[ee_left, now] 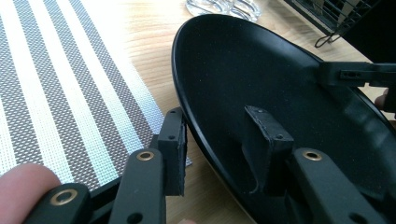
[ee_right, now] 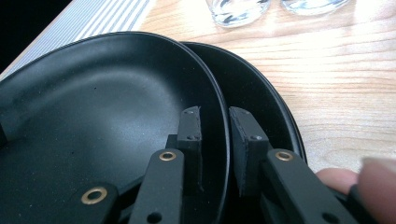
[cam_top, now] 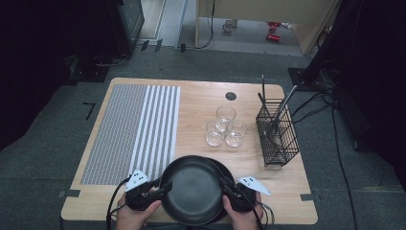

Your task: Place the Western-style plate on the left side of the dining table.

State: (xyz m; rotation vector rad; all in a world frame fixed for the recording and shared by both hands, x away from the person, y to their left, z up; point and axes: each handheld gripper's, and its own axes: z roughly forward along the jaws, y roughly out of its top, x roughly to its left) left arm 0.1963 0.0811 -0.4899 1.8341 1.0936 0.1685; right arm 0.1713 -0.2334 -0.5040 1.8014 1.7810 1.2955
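High view: both claws pinch the top black plate (cam_top: 194, 191); glasses (cam_top: 225, 127) and wire basket (cam_top: 277, 136) stand beyond

Open wood betw plates (cam_top: 196, 191) & glasses (cam_top: 225, 127); basket (cam_top: 276, 134) blocking far right

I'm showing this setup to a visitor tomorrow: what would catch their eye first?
The black plate at the table's near edge, lying on a second black plate, with the left claw and right claw each straddling its rim. Then the striped placemat on the left, three glasses mid-table and the black wire basket on the right.
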